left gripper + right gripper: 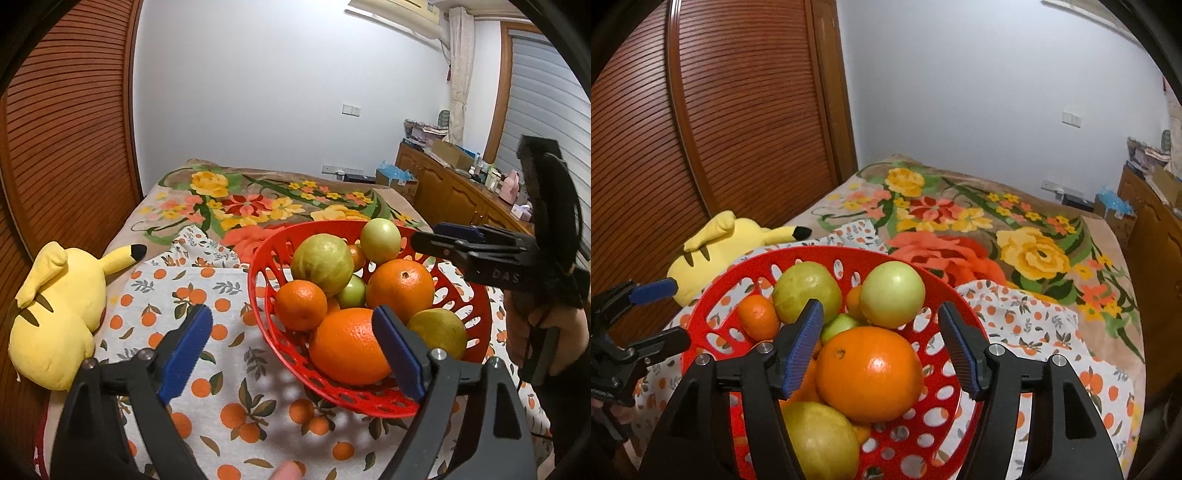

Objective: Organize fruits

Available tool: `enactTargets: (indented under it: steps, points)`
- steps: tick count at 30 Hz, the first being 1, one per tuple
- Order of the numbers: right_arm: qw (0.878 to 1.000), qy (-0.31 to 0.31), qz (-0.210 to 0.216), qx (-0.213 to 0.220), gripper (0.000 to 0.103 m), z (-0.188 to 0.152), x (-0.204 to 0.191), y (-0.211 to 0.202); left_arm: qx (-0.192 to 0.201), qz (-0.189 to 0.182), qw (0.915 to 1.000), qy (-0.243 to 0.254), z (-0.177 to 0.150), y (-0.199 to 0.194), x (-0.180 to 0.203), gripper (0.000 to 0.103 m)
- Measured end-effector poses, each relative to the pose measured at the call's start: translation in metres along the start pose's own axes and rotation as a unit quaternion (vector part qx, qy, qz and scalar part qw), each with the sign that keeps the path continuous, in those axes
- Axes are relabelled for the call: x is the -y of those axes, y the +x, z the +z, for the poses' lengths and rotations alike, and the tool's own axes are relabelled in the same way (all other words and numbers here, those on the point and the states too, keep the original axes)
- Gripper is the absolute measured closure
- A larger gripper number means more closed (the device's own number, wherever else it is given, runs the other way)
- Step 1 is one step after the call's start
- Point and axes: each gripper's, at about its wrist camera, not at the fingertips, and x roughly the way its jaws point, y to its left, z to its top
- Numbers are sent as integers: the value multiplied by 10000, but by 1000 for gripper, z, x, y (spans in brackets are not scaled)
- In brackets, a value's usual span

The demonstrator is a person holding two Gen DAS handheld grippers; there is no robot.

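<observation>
A red perforated basket (256,291) stands on an orange-print cloth and holds several fruits. A large orange (347,347) lies at its front, another orange (400,290) behind it, with a mandarin (301,304) and a yellow-green fruit (321,264). My left gripper (293,350) is open and straddles the basket's near-left rim, its right pad in front of the large orange. In the right wrist view my right gripper (882,349) hangs open over the basket (701,314), either side of an orange (870,373), without pressing it. A green fruit (892,293) sits behind.
A yellow plush toy (55,314) lies left of the basket on the cloth (221,369). A floral blanket (258,203) covers the bed behind. A slatted wooden door (720,129) stands at the left, and a cluttered wooden sideboard (454,192) at the right.
</observation>
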Motion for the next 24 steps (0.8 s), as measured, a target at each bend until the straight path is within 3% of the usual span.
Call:
enactTargets:
  steps: [15,24]
  points:
    - [9983,221,-230,479,12,-31,-12,-52,117,67,9999,15,-7,-16,17,14]
    - [9961,386,-607,516,1,-56,-11,-72,-83,178,9998,16,-12,-14,29,14]
